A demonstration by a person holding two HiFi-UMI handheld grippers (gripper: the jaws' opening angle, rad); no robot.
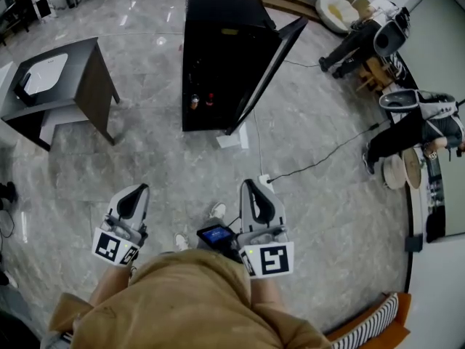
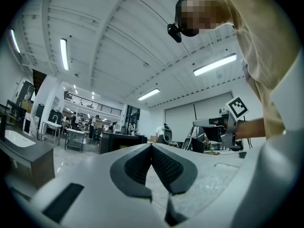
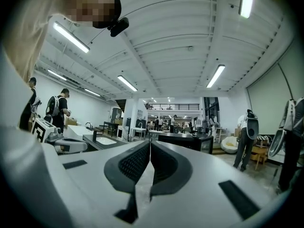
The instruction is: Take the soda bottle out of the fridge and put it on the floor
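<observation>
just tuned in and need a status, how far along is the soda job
Done: the fridge door stands open. In hand: nothing; left claw and right claw are shut and empty, near the person's body, apart from the fridge. Left: everything else. Two small containers sit low inside, too small to tell which is the soda; it must come out and go on the floor.

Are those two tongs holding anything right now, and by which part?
Nothing is held. The left tongs and the right tongs are both shut with nothing between them.
</observation>
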